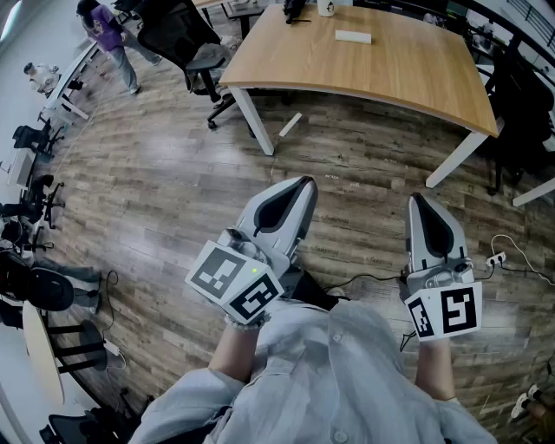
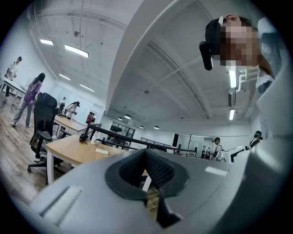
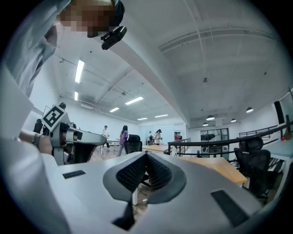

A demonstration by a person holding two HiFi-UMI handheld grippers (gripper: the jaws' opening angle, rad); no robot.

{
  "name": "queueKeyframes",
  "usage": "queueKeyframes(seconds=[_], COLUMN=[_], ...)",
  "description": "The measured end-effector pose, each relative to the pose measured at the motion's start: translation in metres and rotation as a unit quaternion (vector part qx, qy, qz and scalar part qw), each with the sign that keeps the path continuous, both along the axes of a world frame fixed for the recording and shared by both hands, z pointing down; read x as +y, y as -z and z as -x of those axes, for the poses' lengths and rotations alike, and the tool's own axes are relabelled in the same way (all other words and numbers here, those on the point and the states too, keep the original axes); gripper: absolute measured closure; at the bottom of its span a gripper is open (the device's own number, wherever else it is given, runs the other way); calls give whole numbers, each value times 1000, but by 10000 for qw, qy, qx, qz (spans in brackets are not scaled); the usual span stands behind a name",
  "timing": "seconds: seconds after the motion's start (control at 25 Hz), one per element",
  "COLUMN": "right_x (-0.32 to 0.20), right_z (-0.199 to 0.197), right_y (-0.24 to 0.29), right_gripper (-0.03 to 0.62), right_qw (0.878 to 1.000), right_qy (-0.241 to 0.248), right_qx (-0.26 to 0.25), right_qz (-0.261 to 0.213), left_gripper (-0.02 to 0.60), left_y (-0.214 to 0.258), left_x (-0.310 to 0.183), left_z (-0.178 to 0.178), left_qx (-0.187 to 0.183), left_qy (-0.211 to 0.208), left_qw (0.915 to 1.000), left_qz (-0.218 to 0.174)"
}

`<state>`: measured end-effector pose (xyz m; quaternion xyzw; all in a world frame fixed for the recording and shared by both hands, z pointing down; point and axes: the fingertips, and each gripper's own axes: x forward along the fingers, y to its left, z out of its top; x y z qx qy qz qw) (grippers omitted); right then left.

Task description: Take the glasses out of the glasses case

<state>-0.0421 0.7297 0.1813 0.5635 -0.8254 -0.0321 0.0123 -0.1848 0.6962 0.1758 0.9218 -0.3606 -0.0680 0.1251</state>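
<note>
No glasses and no sure glasses case show in any view. A white oblong thing (image 1: 353, 36) lies on the wooden table (image 1: 390, 69) far ahead; it also shows as the white oblong thing (image 2: 104, 151) in the left gripper view. My left gripper (image 1: 305, 182) and right gripper (image 1: 417, 199) hang level over the plank floor, well short of the table, side by side in front of the person's body. The left gripper (image 2: 145, 151) has its ribbed pads meeting, with nothing between them. The right gripper (image 3: 146, 155) is likewise shut and empty.
A black office chair (image 1: 195, 43) stands at the table's left end. A person in purple (image 1: 111, 35) walks at the far left, near more desks and chairs. Cables and a power strip (image 1: 496, 257) lie on the floor at right. Dark items (image 1: 295, 10) sit at the table's far edge.
</note>
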Motion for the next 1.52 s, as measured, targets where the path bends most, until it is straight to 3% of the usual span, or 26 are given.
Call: queueKeyframes(seconds=[1.04,1.52], right_x=[8,-28], right_z=[-15,-24], right_y=[-1,-17], right_gripper=[595,595], right_qw=[10000,9996], right_qy=[29,-193], right_qx=[26,104], right_qz=[-86,151], left_gripper=[577,577], left_y=[1,-6], left_x=[5,-40], left_z=[-6,-15], left_qx=[-18,-61], left_qy=[142,-74], left_qw=[9999,9999], left_qz=[22,84])
